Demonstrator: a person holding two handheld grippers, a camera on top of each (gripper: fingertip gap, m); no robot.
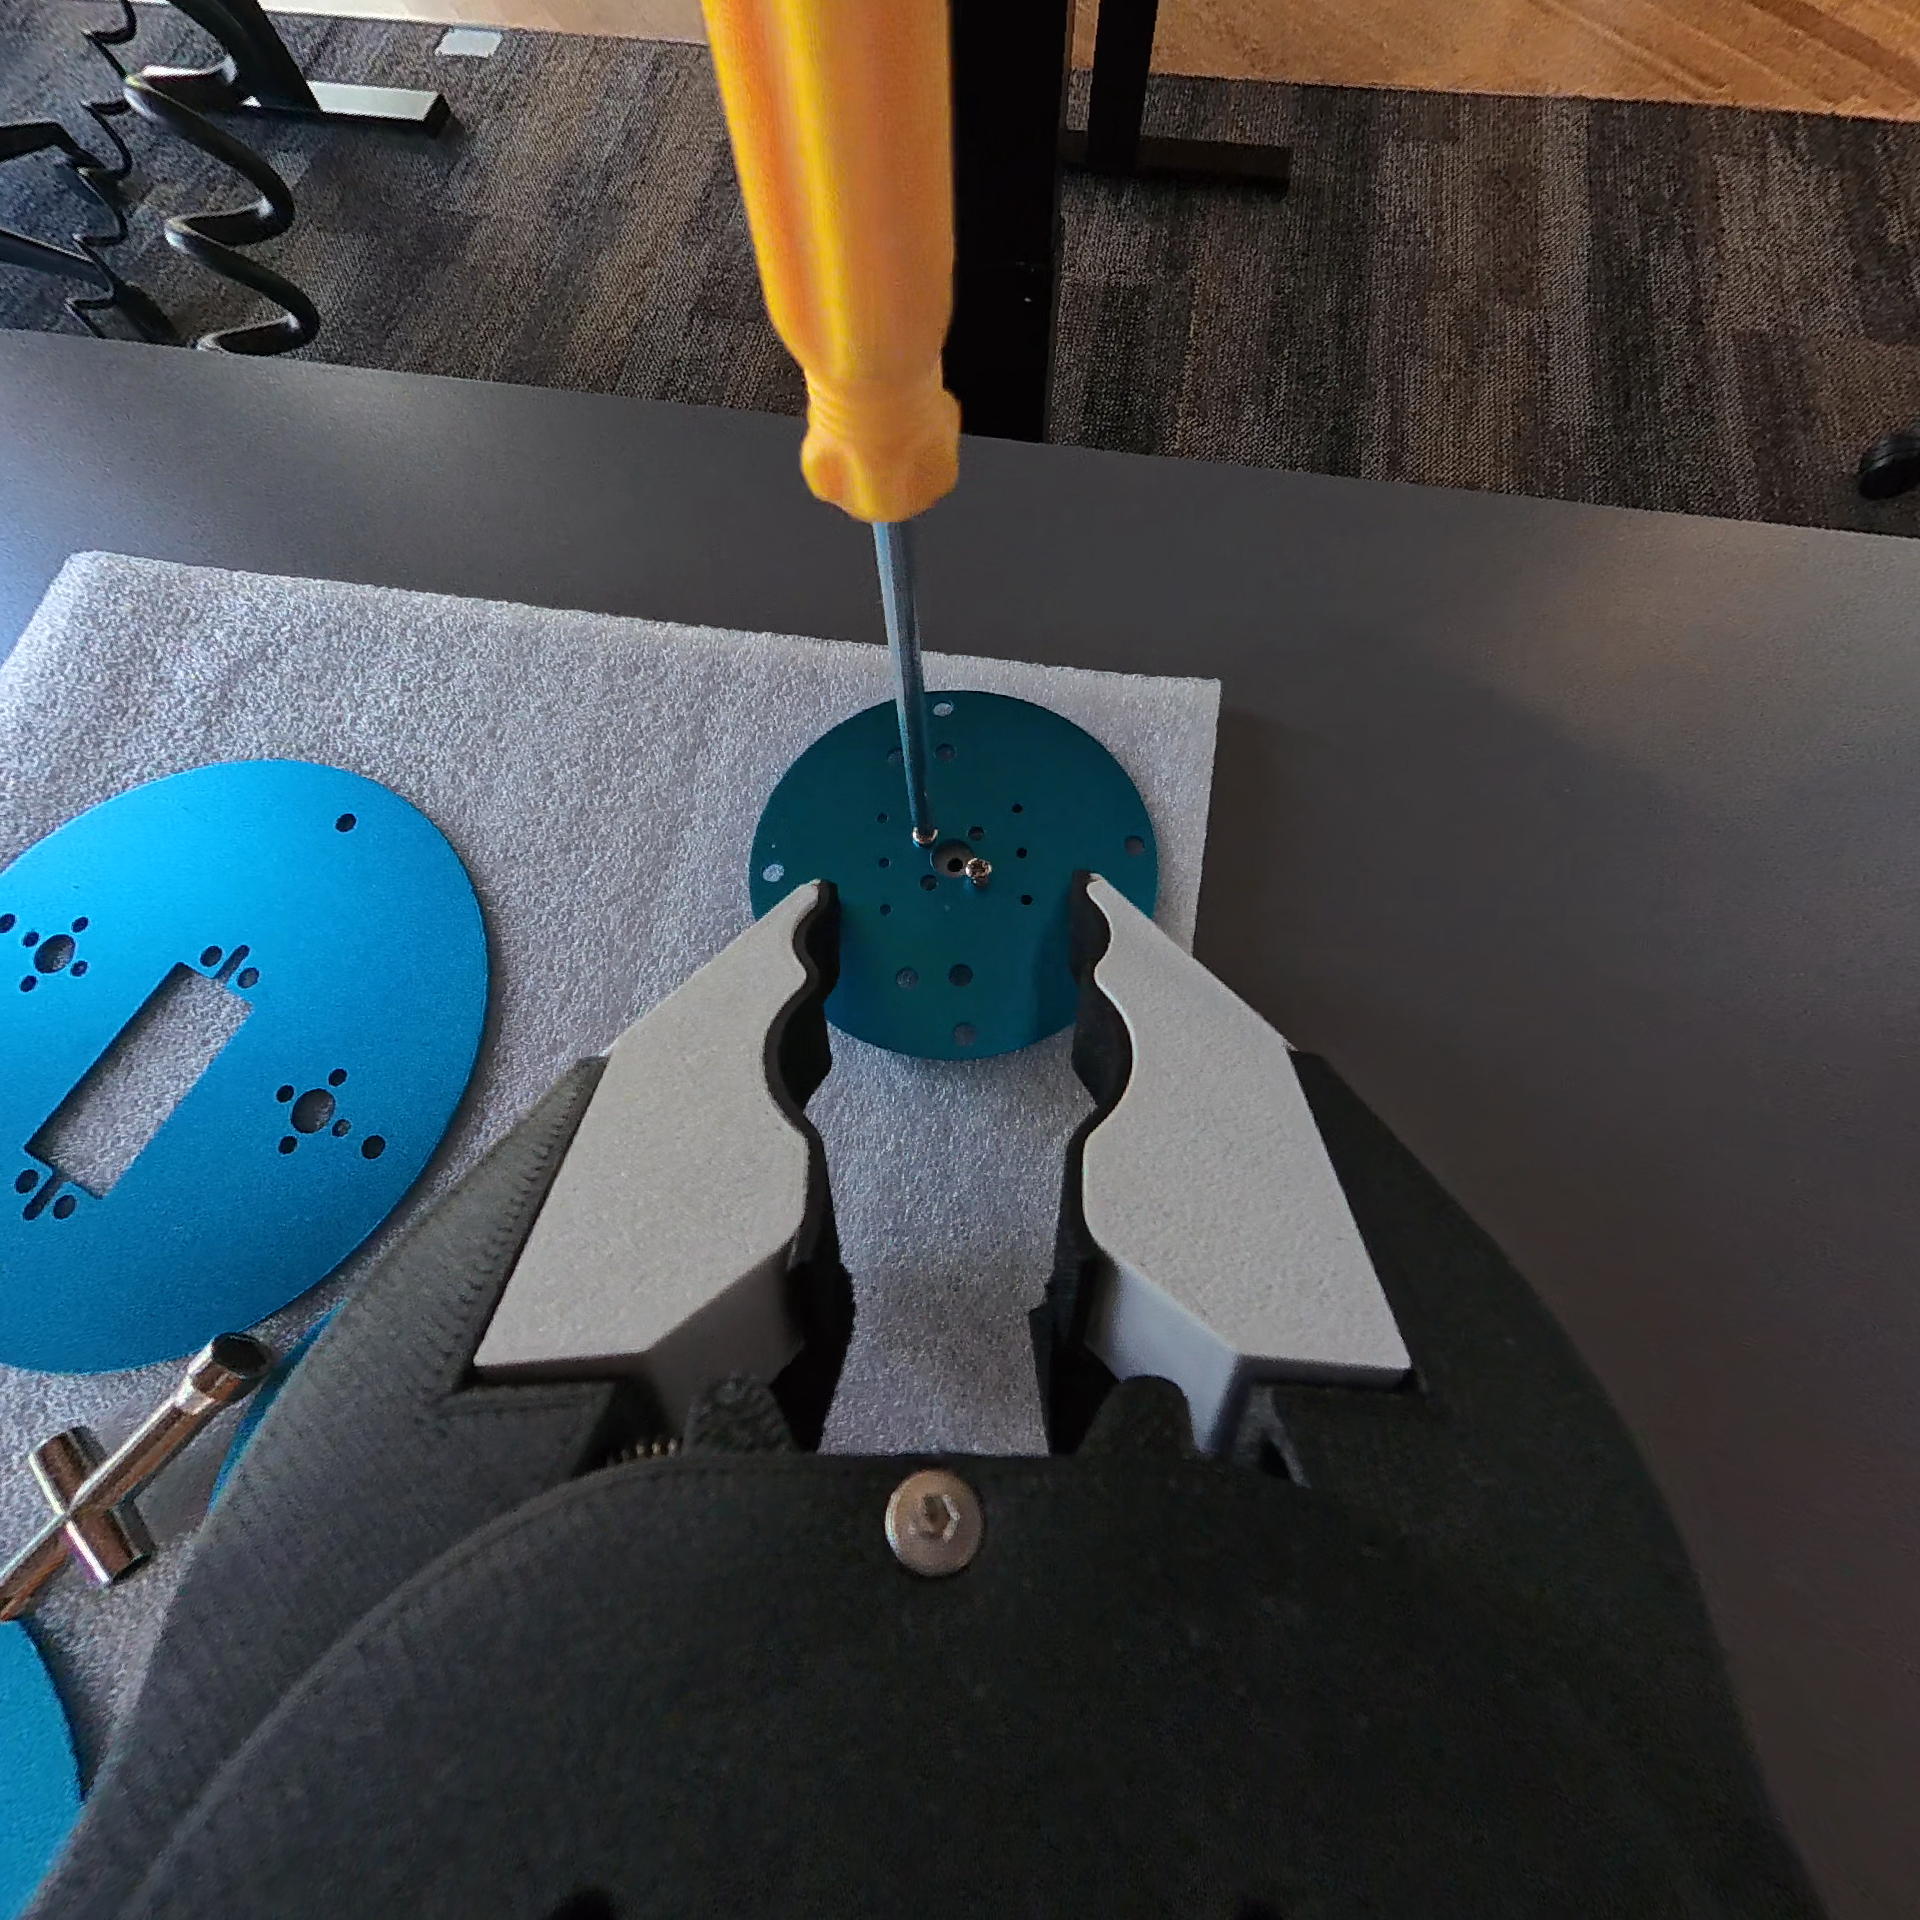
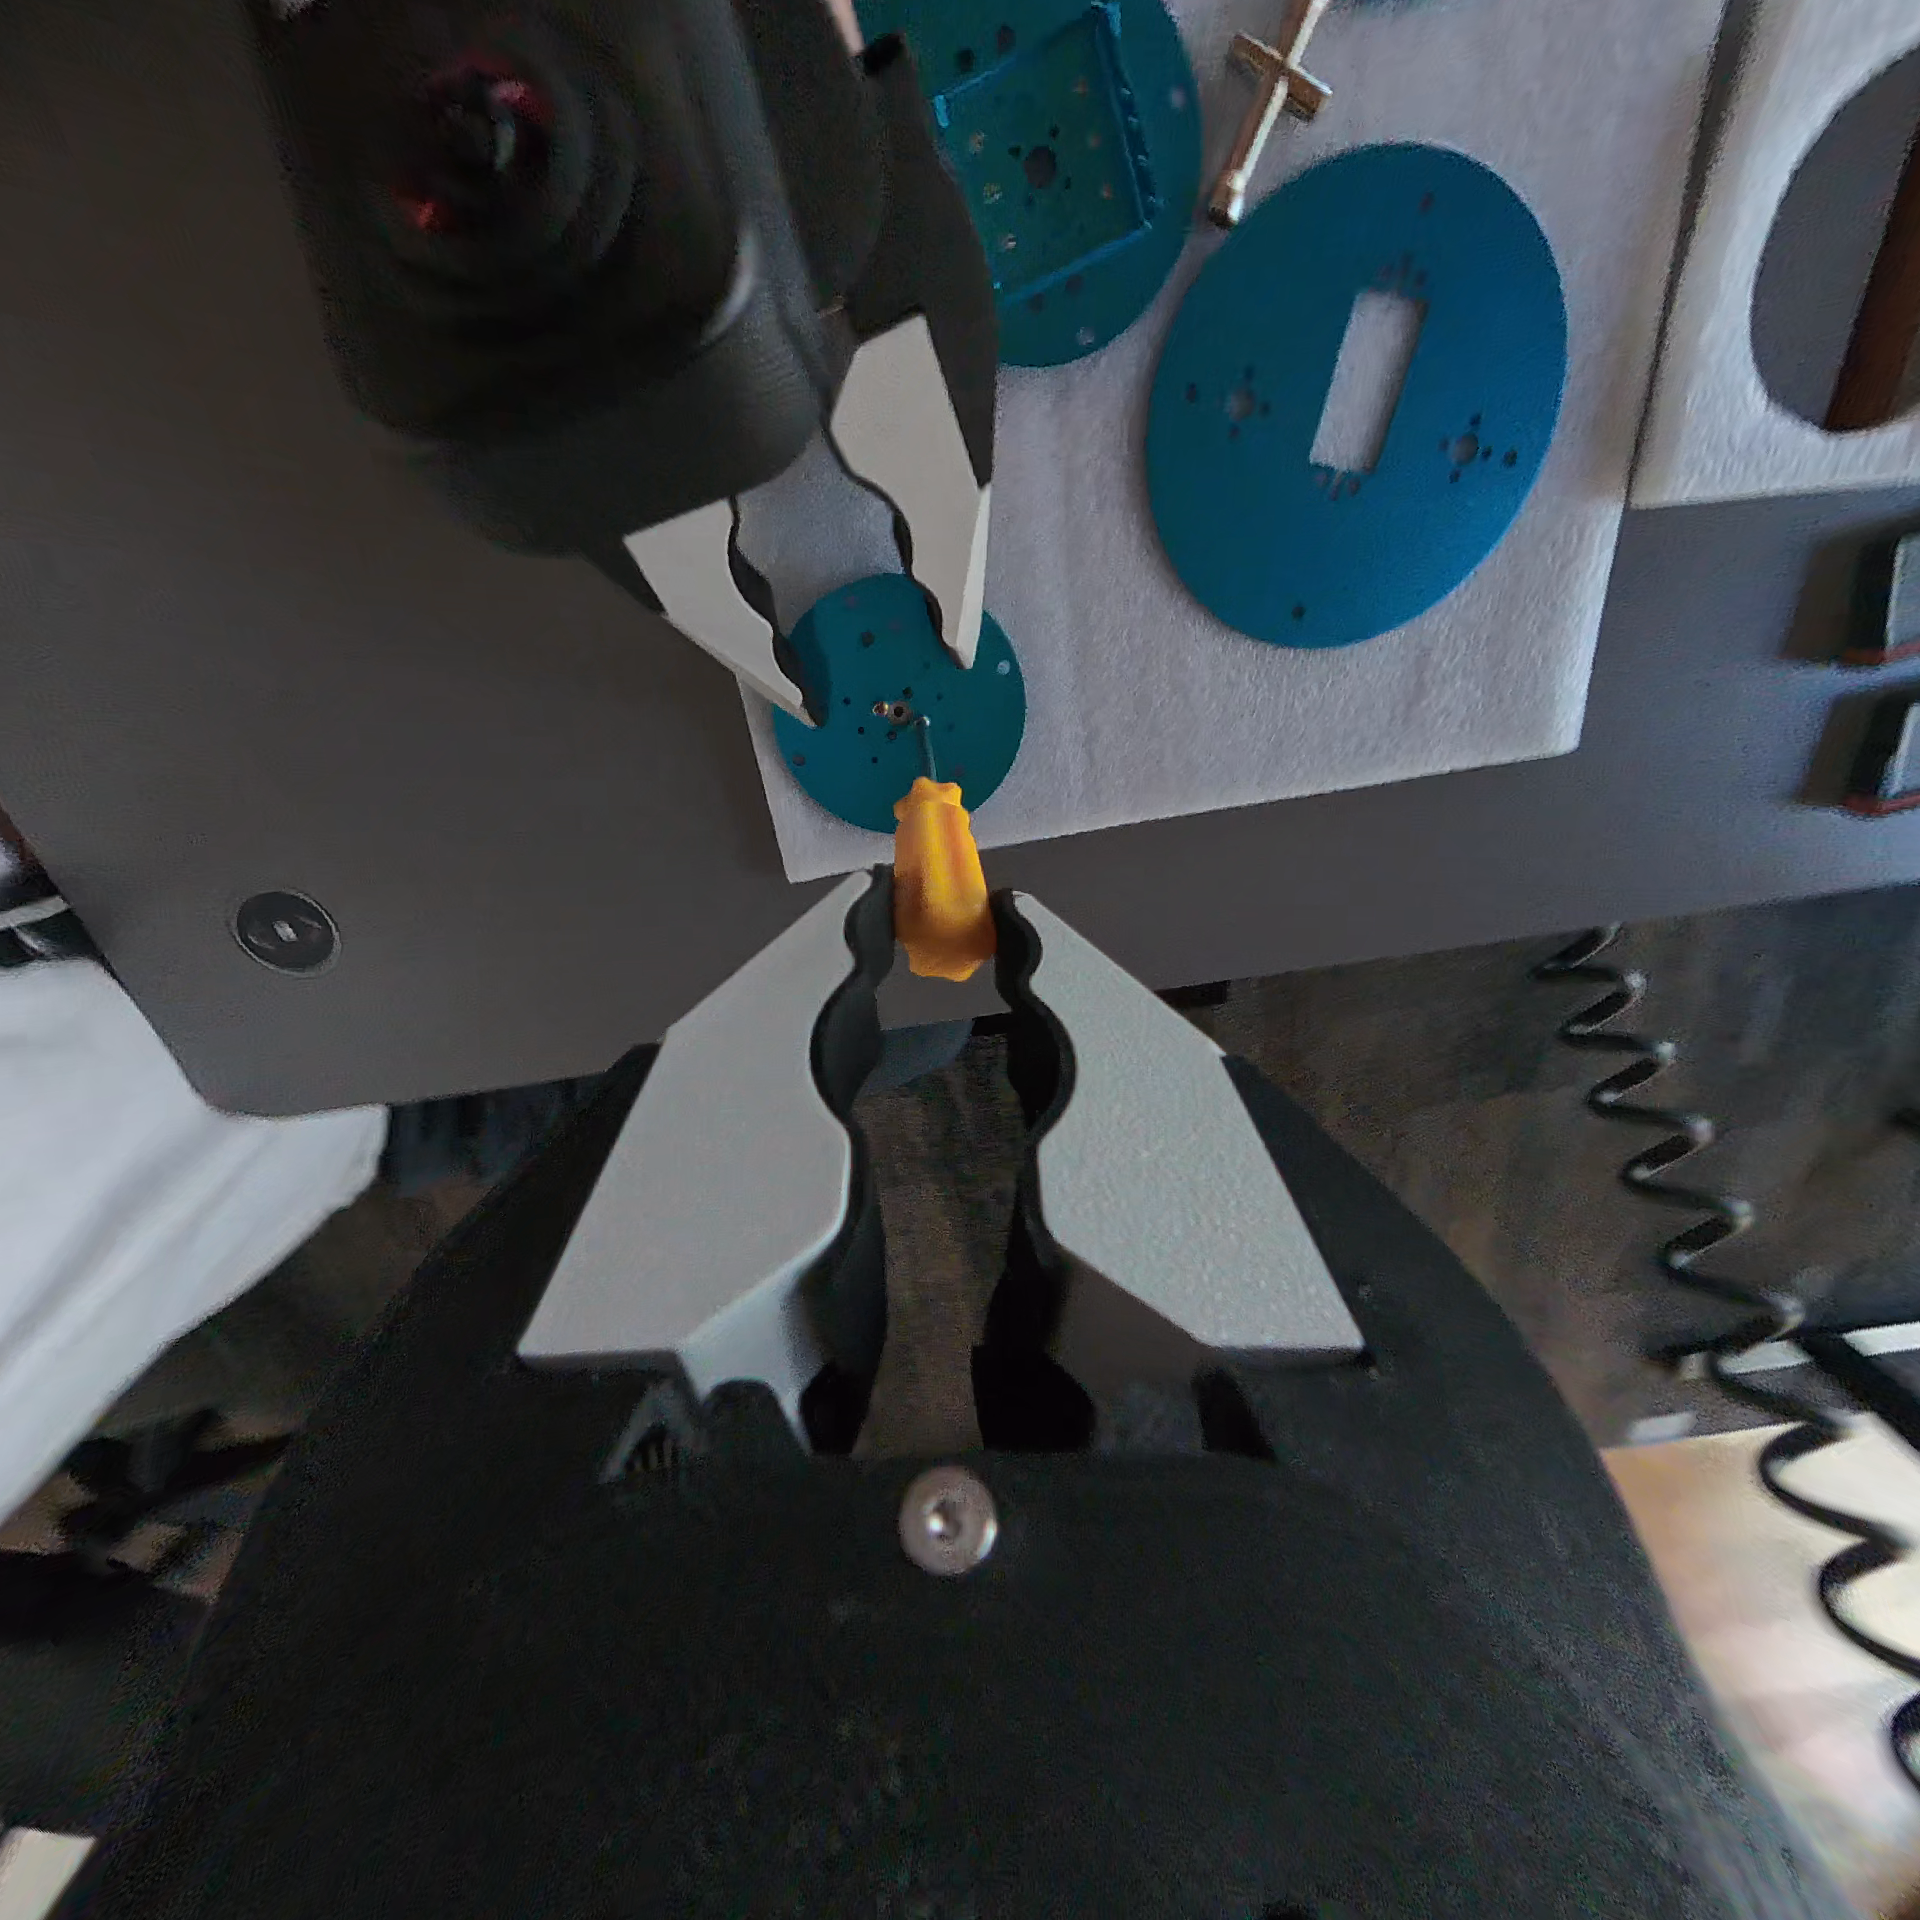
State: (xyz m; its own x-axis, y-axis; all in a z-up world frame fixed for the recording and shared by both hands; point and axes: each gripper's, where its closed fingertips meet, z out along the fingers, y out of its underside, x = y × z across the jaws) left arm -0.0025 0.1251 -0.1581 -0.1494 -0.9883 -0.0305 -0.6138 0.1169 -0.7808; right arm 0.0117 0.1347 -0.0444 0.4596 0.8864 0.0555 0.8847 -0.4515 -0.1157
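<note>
A small round blue disc (image 1: 997, 790) with many holes lies on a white foam mat (image 1: 520, 707). My left gripper (image 1: 954, 888) is open, and its two fingertips rest on the near half of the disc, one on each side of the centre hole. My right gripper (image 2: 940, 904) is shut on the orange handle of a screwdriver (image 2: 935, 883). The screwdriver (image 1: 852, 260) stands nearly upright, with its tip on a small screw (image 1: 921, 833) beside the centre hole. A second screw (image 1: 978, 868) sits on the other side of the hole. The right wrist view also shows the disc (image 2: 831, 769) and the left gripper (image 2: 883, 691).
A large blue oval plate (image 1: 208, 1039) with a rectangular cutout and a cross-shaped metal wrench (image 1: 94, 1496) lie on the mat to the left. Another blue round plate (image 2: 1049, 177) lies farther off. The mat sits on a dark grey table (image 1: 1455, 727). A coiled black cable (image 2: 1662, 1143) hangs beyond the table's edge. Left tips to right tips: about 12 cm. The large blue oval plate (image 1: 208, 1039) lies some 12 cm from my left tips, 20 cm from my right tips.
</note>
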